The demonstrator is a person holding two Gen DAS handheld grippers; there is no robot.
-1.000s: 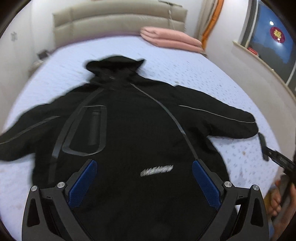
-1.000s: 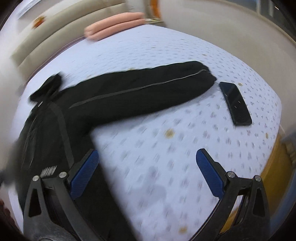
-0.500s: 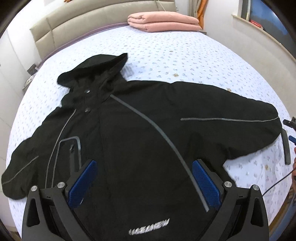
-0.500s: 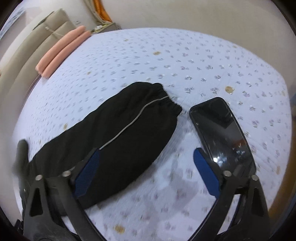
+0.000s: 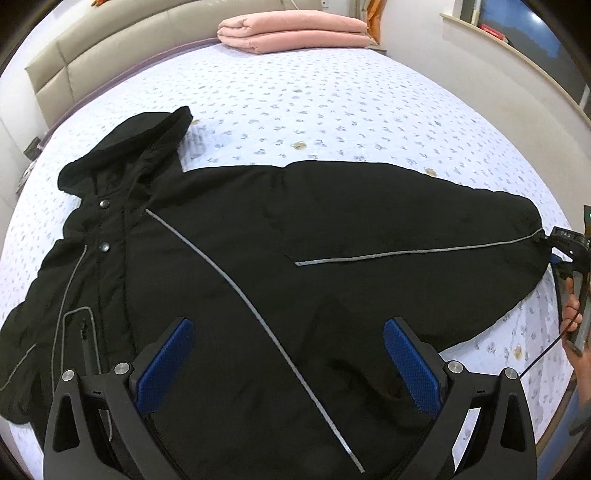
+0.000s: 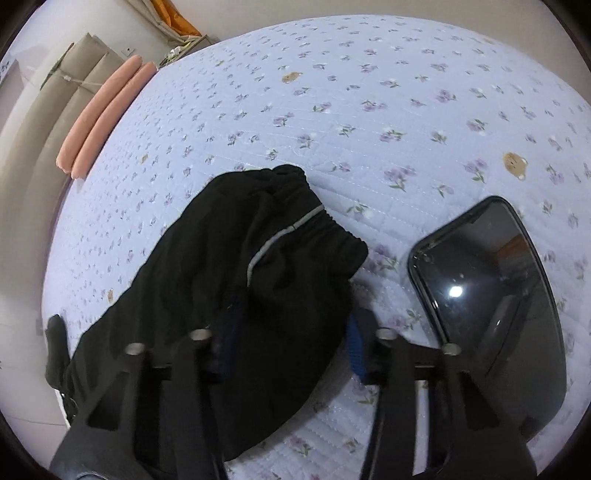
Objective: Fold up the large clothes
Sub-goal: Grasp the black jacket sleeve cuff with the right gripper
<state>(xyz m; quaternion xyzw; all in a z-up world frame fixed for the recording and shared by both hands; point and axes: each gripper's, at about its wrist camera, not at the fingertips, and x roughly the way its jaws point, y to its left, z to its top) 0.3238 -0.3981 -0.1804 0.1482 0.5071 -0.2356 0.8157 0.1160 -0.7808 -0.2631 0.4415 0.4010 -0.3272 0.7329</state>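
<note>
Jacket point(image 5: 280, 280), black with grey piping, lies spread front-up on the bed point(image 5: 332, 110), hood point(image 5: 140, 147) toward the headboard point(image 5: 110, 55). Left gripper point(image 5: 288, 365) hangs over the lower body of the garment; its blue fingers point(image 5: 164, 362) stand wide apart, touching nothing that can be seen, with black cloth and a diagonal grey stripe lying between and ahead of them. One sleeve point(image 5: 424, 240) runs out to the right of these fingers, ending at the right gripper point(image 6: 291, 332), seen small at the frame edge in the left view.

Right gripper: its jaws have just been closing, with the cuff end of the sleeve point(image 6: 258, 277) bunched between them. The right finger point(image 6: 355, 347) shows at the cloth's edge; the left one is largely buried under the fabric. Whether the pads are pressing firmly cannot be told, as the frame is blurred. The elastic cuff point(image 6: 325, 221) lies ahead of the fingers.

Phone point(image 6: 495, 295), dark screen up, lies on the bedspread just to the right of the right fingers, apart from the cuff. Folded pink blanket point(image 5: 295, 35) sits far ahead, by the headboard.
</note>
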